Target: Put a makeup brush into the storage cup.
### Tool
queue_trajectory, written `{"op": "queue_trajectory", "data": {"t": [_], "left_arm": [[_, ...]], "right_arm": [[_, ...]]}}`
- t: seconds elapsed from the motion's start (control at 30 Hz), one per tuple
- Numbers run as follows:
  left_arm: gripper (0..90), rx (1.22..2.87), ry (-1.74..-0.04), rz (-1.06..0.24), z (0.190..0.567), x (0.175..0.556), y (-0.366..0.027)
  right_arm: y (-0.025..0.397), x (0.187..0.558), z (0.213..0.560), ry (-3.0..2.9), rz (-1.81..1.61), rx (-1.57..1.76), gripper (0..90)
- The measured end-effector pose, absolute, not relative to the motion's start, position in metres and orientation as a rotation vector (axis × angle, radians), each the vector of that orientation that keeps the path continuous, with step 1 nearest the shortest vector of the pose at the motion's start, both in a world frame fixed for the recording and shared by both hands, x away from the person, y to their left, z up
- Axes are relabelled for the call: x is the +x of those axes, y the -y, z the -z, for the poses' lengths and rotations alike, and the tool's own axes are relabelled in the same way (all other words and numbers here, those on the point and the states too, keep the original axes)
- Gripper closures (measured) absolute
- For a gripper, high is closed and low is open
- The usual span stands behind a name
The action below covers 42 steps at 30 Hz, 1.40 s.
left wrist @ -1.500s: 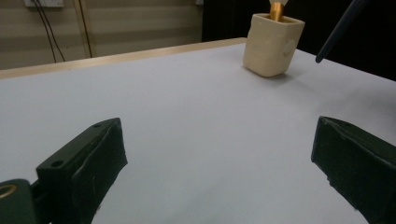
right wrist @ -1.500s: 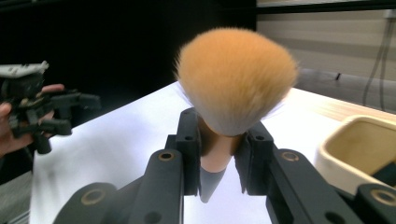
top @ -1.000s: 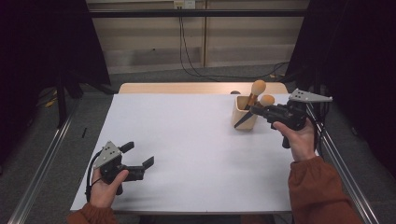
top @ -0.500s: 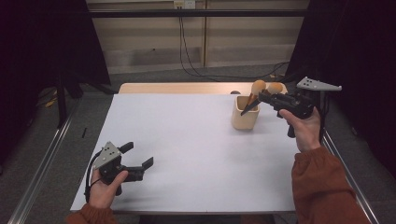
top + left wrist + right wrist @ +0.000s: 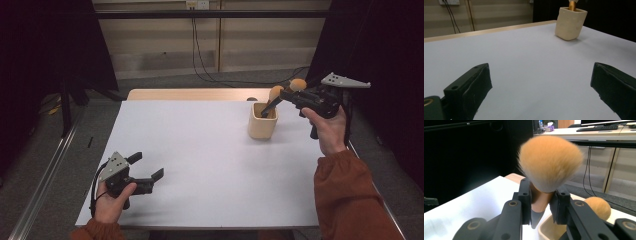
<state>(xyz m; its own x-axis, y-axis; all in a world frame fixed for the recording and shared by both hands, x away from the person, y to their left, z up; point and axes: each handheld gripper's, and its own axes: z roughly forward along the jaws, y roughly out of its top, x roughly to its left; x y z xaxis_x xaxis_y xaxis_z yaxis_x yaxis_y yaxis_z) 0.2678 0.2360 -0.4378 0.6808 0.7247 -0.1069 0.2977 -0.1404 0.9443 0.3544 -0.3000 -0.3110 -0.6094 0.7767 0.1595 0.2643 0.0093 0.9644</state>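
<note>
At the far right of the white-covered surface (image 5: 210, 150), the right tool (image 5: 274, 102) is raised above the cream, square-sided holder cup (image 5: 263, 121), its two black jaws pinching the tan handle of a makeup brush with a fluffy orange-tan bristle head (image 5: 550, 162). Seen from the right gripper view, the handle sits squarely between the jaws, the bristle head stands directly above them, and the dark lower end of the handle hangs just over the cup's rim (image 5: 546, 226). A second brush with a rounded orange-tan head (image 5: 599, 207) stands in the cup, just beside and below the gripped one. No brand, label or other writing can be read on the brushes, the cup or either tool. Well apart from all this, near the front left corner of the surface, the left tool (image 5: 150, 167) is held low in the person's left hand (image 5: 112, 202) with its jaws spread wide and nothing between them. From the left gripper view, the cup (image 5: 570, 23) stands far off beyond those jaws.
</note>
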Motion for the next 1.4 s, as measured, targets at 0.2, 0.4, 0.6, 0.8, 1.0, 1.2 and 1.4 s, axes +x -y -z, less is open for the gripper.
{"op": "queue_trajectory", "data": {"t": [0.2,0.4,0.6,0.8,1.0,1.2,1.4], "left_arm": [[2.9,1.727,-0.821,-0.460,0.437,0.267,-0.237],[2.9,1.725,-0.827,-0.458,0.438,0.268,-0.238],[2.9,1.725,-0.823,-0.461,0.437,0.268,-0.238],[2.9,1.718,-0.834,-0.454,0.437,0.268,-0.239],[2.9,1.718,-0.827,-0.457,0.436,0.267,-0.238],[2.9,1.721,-0.826,-0.453,0.436,0.267,-0.238],[2.9,1.723,-0.825,-0.457,0.436,0.267,-0.238]], "right_arm": [[0.299,0.362,0.310,-1.872,-1.614,1.086,73.2],[0.297,0.370,0.315,-1.878,-1.562,1.120,73.2],[0.296,0.377,0.320,-1.882,-1.527,1.141,73.2],[0.296,0.380,0.325,-1.896,-1.495,1.155,73.2],[0.295,0.379,0.333,-1.916,-1.469,1.158,73.2],[0.296,0.381,0.339,-1.924,-1.460,1.176,73.2],[0.296,0.384,0.346,-1.929,-1.451,1.186,73.2]]}}
